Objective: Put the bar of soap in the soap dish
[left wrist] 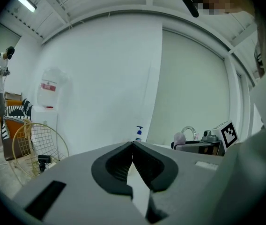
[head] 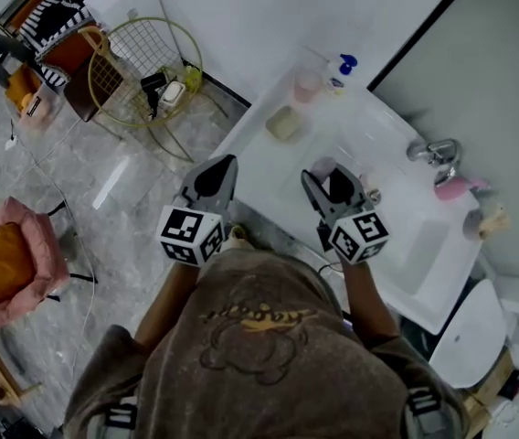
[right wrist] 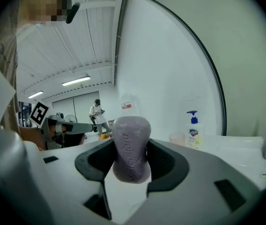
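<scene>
1. The left tool (left wrist: 133, 146) is idle, jaws pressed together on nothing, held out level by the bench (head: 261, 158) edge.
2. What looks like the soap dish (head: 283, 123) sits on the bench, ahead of both tools.
3. The right tool (right wrist: 132, 159) grips the lilac bar of soap (right wrist: 131, 137) upright. This appears to be the carrying step; the next move calls for reaching forward-left over the dish, lowering, then releasing.

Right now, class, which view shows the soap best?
The right gripper view: the bar of soap fills the centre, clamped in the right gripper's jaws. The head view barely shows it; the left gripper view, a distant lump at most.
</scene>
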A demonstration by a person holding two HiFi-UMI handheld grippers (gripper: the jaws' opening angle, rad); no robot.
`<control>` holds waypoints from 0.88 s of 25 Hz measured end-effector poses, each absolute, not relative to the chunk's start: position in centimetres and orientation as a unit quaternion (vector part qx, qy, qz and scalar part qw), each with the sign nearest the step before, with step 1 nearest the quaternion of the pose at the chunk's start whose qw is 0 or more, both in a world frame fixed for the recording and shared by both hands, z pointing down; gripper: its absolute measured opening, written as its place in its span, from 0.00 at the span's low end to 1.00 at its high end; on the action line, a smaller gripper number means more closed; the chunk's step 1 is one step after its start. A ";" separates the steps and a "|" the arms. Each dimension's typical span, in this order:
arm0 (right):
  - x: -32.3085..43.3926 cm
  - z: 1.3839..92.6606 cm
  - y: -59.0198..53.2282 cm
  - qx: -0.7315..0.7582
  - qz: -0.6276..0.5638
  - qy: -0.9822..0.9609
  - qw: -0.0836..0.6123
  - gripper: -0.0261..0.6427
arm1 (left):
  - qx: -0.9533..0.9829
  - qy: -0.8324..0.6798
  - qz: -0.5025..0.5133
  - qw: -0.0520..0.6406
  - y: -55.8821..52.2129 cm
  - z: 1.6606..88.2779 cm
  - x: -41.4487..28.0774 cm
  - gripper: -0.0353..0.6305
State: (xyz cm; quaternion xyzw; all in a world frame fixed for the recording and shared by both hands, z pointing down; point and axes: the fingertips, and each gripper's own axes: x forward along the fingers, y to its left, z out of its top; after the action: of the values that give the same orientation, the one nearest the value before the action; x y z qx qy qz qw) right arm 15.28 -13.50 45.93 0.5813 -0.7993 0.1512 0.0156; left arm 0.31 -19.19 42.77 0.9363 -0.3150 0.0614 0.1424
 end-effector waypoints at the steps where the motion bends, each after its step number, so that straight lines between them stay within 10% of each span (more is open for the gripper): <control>1: 15.3 46.1 -14.2 0.585 0.151 -0.797 0.017 0.36 | 0.938 -0.310 0.063 0.144 -19.9 42.9 0.4 0.06; 22: 16.7 48.2 -26.0 0.538 0.115 -0.829 0.101 0.36 | 0.937 -0.308 0.071 0.151 -25.2 43.5 1.9 0.06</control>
State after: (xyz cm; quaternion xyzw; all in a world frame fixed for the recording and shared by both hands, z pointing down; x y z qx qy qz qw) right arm 16.68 -25.98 48.15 0.5378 -0.8291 0.1153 0.1006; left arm 1.94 -25.16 43.47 0.9366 -0.3083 0.0708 0.1507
